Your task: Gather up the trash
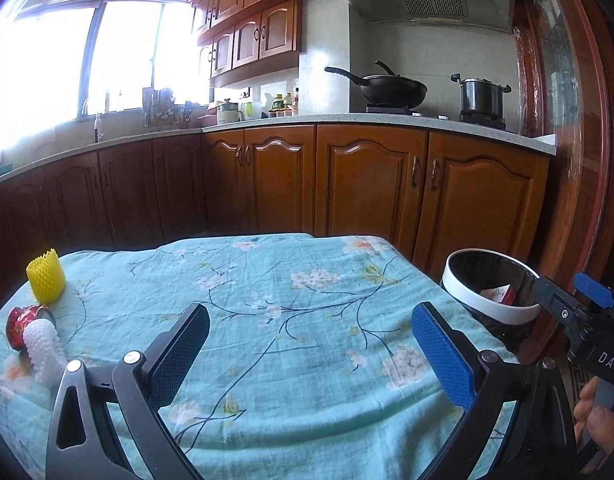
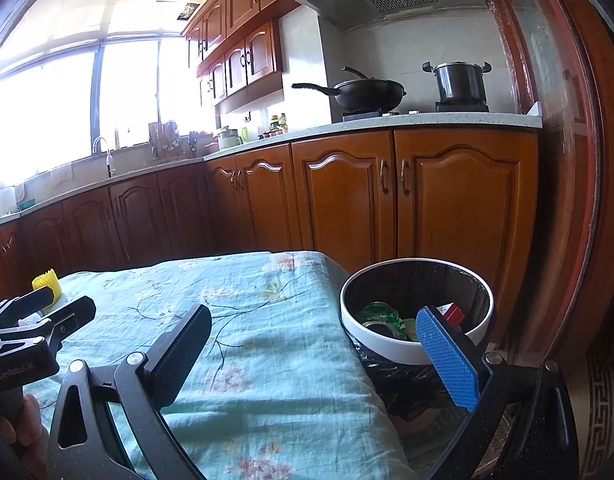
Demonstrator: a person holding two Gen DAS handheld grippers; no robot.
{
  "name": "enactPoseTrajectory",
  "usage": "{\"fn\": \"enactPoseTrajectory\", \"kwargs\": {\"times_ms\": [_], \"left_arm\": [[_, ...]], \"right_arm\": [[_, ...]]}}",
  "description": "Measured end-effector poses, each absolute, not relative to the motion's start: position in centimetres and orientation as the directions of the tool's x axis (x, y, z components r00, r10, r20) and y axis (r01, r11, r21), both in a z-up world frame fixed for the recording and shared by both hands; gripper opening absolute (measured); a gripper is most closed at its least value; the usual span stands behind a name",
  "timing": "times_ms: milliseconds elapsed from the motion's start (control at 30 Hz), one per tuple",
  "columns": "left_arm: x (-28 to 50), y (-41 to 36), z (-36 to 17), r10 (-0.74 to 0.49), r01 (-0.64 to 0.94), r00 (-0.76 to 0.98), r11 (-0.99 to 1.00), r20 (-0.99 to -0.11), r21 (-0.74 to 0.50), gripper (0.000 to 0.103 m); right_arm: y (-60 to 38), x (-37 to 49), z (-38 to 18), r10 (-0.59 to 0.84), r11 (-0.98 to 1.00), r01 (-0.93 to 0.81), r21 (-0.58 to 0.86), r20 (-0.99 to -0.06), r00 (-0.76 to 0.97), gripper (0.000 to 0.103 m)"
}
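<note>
While sunlight floods the kitchen window, the surface (image 1: 291, 304) under a teal floral cloth fills the foreground. Just off its right edge stands a white-rimmed bin (image 2: 387, 346) lined with a black bag, with green and red trash inside. Both tools hover empty: the left hand-held gripper (image 1: 310, 354) has its fingers spread wide above the cloth, and the right hand-held gripper (image 2: 315, 354) is likewise spread, straddling the cloth edge and bin. At the far left lie a yellow foam net (image 1: 46, 280), a white foam net (image 1: 45, 350) and a crushed red can (image 1: 21, 322).
</note>
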State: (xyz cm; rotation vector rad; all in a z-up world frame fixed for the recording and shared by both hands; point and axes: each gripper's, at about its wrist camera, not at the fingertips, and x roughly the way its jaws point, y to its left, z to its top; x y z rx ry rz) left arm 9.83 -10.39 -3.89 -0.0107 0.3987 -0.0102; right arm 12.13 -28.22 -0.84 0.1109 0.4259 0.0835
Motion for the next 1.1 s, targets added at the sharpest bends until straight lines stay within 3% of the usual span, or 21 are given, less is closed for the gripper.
{"fn": "enactPoseTrajectory", "kwargs": {"times_ms": [1100], "left_arm": [[10.12,-9.55,-4.33,-0.038,0.043,0.926,0.999,-0.376,0.005,0.101]], "right_arm": [[-28.13,11.20,-0.07,0.105,0.989,-0.056,0.136,-0.380,0.919,0.103]]}}
